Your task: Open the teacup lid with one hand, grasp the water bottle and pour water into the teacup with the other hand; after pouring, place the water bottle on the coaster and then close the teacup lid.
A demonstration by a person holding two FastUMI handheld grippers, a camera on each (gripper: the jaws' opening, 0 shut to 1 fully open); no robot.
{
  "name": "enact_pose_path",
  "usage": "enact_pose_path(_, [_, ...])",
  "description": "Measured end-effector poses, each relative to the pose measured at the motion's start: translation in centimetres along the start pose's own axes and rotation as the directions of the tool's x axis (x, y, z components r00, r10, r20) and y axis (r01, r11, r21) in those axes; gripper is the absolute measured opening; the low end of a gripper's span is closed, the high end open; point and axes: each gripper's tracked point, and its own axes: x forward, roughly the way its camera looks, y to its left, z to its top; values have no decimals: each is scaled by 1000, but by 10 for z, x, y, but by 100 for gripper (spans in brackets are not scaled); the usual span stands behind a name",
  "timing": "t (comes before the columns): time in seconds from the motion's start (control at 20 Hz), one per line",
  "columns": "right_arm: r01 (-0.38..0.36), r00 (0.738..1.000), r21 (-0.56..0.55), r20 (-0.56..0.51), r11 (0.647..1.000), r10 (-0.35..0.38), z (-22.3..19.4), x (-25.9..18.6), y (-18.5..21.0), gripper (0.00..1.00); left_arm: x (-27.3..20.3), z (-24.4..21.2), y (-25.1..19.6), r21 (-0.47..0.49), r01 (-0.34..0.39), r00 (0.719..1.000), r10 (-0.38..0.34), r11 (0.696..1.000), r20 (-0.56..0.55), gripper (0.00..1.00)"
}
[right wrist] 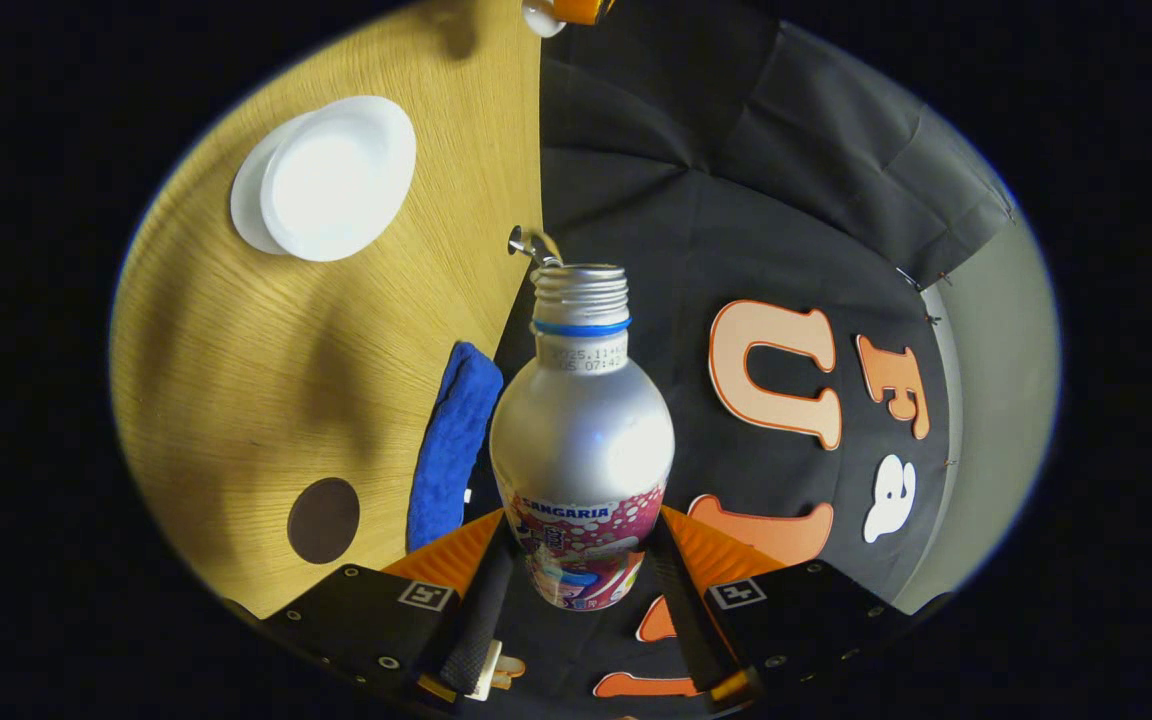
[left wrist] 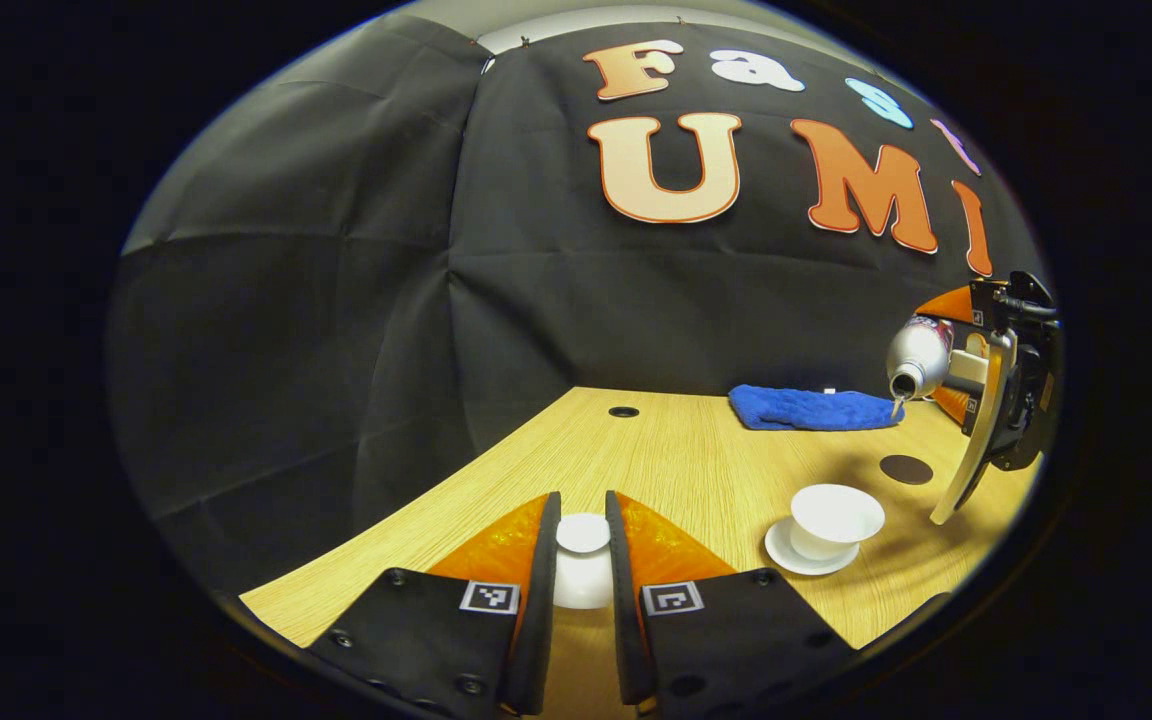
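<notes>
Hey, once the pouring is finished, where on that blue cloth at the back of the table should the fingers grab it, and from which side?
Take the blue cloth by its thick rounded end, coming down from above. It lies flat and bunched on the table, so a side approach would probably only push it.

In the left gripper view, the lid point(left wrist: 582, 560) is being held between the fingers of the left tool point(left wrist: 582, 600), just above the desk point(left wrist: 656, 450). To its right, the teacup point(left wrist: 834, 518) is being carried on its saucer point(left wrist: 786, 555), which is lying on the desk. Behind the teacup, the coaster point(left wrist: 906, 469) is lying flat, and farther back the cloth point(left wrist: 814, 408) is resting near the booth wall. Above the teacup and to the right, the water bottle point(left wrist: 919, 358) is being held tilted by the right tool point(left wrist: 976, 385), its mouth pointing down toward the cup.

In the right gripper view, the water bottle point(right wrist: 582, 430) is being gripped between the right tool's point(right wrist: 576, 590) fingers, with the cloth point(right wrist: 451, 445) beside it, the coaster point(right wrist: 323, 520) nearby and the teacup point(right wrist: 336, 180) beyond the bottle's mouth.
</notes>
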Motion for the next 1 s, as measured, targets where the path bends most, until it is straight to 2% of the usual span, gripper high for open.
enact_pose_path(0.6, [88,996,-66,18,994,-87,-1,4,-15,77,1,0,2,-2,0,1000,0,1000,4,31])
enact_pose_path(0.65, [92,996,-66,20,994,-91,-1,5,-16,73,1,-1,2,-1,-3,1000,3,1000,4,31])
enact_pose_path(0.7, [93,995,-69,24,993,-92,-1,5,-15,77,1,-1,3,0,-5,1000,5,1000,2,31])
enact_pose_path(0.8, [112,994,-92,24,989,-111,-4,6,-19,77,0,-1,4,-1,-12,1000,12,1000,0,28])
enact_pose_path(0.85, [122,992,-106,24,987,-120,-4,6,-22,77,0,-2,4,-2,-13,1000,13,1000,0,31])
enact_pose_path(1.0, [130,991,-114,32,985,-127,-6,9,-24,77,1,-2,5,-2,-18,1000,18,1000,0,31])
